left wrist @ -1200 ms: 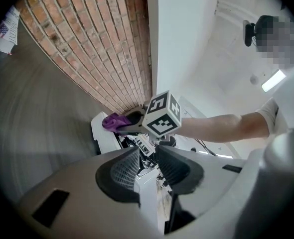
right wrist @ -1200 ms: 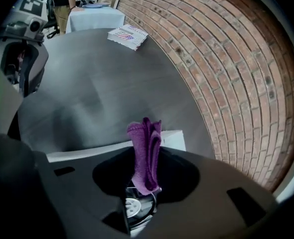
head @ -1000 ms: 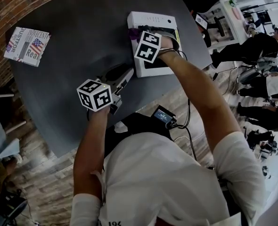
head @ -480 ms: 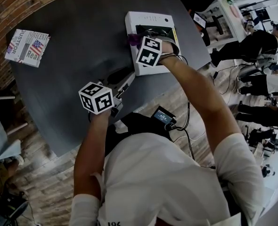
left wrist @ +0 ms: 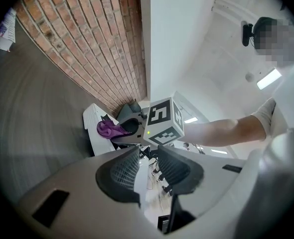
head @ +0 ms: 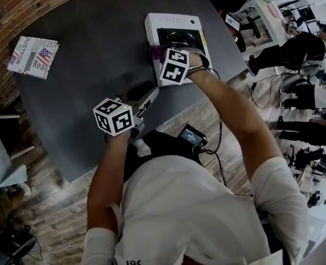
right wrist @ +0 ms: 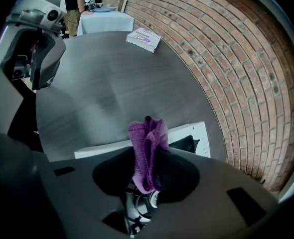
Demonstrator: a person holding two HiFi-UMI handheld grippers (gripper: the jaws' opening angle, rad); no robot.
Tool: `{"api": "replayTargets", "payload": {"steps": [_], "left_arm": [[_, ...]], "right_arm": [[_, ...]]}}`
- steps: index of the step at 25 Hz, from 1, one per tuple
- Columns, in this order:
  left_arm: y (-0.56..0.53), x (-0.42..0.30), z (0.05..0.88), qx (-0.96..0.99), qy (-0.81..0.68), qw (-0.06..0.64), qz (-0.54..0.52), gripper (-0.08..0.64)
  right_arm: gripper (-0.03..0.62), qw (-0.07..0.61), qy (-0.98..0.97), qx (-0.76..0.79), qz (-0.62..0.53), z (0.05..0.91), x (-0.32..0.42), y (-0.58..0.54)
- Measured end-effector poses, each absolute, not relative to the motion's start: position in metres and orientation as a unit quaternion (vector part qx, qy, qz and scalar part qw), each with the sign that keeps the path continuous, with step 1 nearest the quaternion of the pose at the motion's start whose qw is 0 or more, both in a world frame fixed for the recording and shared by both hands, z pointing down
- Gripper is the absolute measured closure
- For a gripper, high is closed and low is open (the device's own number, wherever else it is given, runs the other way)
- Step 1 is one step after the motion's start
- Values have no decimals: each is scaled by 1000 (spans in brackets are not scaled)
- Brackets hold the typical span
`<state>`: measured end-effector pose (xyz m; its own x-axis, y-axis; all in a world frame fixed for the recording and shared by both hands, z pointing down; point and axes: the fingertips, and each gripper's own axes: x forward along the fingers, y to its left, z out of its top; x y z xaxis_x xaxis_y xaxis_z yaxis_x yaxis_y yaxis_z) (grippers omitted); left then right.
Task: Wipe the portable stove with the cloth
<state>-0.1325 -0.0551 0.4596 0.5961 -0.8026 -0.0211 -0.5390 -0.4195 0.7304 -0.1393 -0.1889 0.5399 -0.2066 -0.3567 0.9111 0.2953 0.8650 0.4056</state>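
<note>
The white portable stove with a dark burner stands at the table's far right side. A purple cloth bunches at its left edge, and my right gripper is shut on it, pointing steeply down. In the right gripper view the cloth sticks up between the jaws of my right gripper, over the stove's white rim. My left gripper hovers level at the table's near edge, open and holding nothing. Its view shows the gap in my left gripper, the cloth and the stove ahead.
A magazine lies at the table's far left, also seen as the magazine in the right gripper view. A brick wall curves behind the dark table. A small device and cables lie on the wooden floor; people stand at right.
My right gripper has dragged the cloth across the stove toward its near edge, uncovering the burner. The left gripper has hardly shifted.
</note>
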Motion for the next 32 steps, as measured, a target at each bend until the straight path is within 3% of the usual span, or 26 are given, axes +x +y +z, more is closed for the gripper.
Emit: {"api": "replayTargets", "payload": {"steps": [32], "left_arm": [[-19,-128,452,844,-380,342,-160,451]], "right_arm": [[480,610,-761,1,-220,532,-134,-117]]}}
